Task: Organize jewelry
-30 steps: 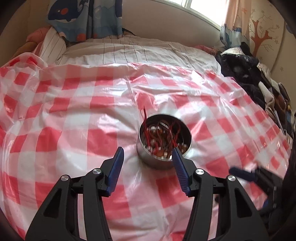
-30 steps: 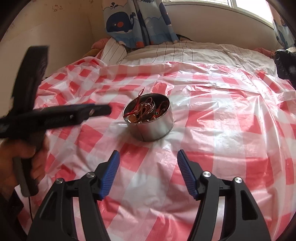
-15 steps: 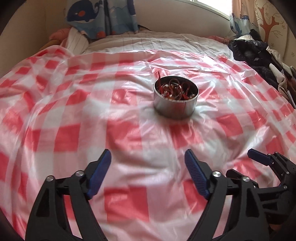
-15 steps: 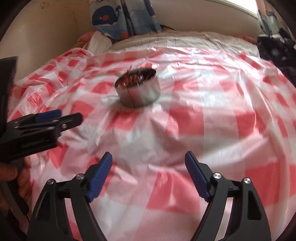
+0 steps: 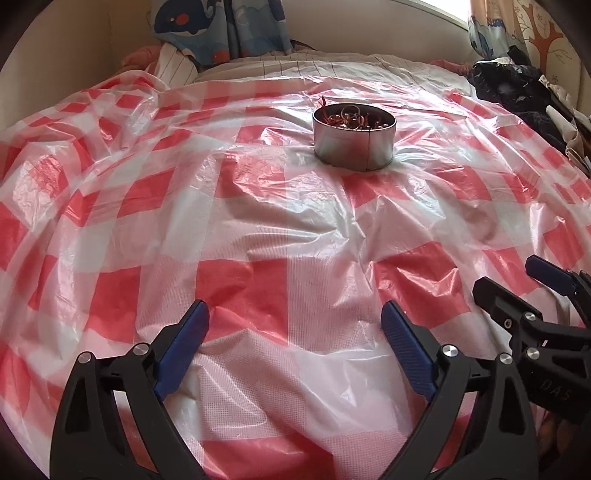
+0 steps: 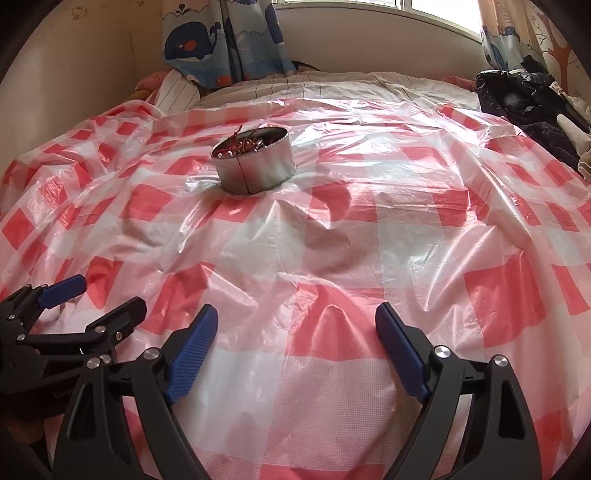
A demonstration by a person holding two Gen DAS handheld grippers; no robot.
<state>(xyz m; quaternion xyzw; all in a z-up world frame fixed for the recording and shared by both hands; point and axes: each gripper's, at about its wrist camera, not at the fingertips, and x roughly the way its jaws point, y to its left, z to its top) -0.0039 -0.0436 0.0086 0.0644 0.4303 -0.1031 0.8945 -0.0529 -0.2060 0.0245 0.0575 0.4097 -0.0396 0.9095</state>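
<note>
Left wrist view, left to right. Upper left of the frame: blue whale-print curtain (image 5: 221, 29) hanging over a white striped bedsheet (image 5: 332, 64). Across the whole middle: red-and-white checked plastic sheet (image 5: 258, 206), crinkled, spread over the bed. Upper centre: round silver metal tin (image 5: 354, 138), open-topped, standing upright on the sheet and holding a tangle of red cord and metal-ring jewelry (image 5: 349, 119); one red cord end sticks up over the rim at its left. Lower centre: left tool (image 5: 295, 325), black frame with blue ribbed pads, released and spread wide, nothing between them, well apart from the tin. Lower right: right tool (image 5: 517, 291) seen from the side, likewise released and empty. Upper right: heap of dark clothing (image 5: 517, 85).

Right wrist view, left to right. Lower left: left tool (image 6: 85, 299), spread and empty. Upper left of centre: the same tin (image 6: 255, 166) with its jewelry (image 6: 243, 144). Lower centre: right tool (image 6: 295, 325), pads wide apart, grasping nothing. Upper right: dark clothing (image 6: 524, 96) below the window.

Step in hand, as judged: no loose piece shows on the sheet, and all visible jewelry sits in the tin; both tools hang low over the near part of the sheet. This reads as either the very start of sorting or its finish; which cannot be told. If sorting is ahead, the next move calls for carrying one tool forward to the tin, descending over its rim and pinching a single cord, with the other steadying the tin wall, since the tangle may drag its neighbours out.
</note>
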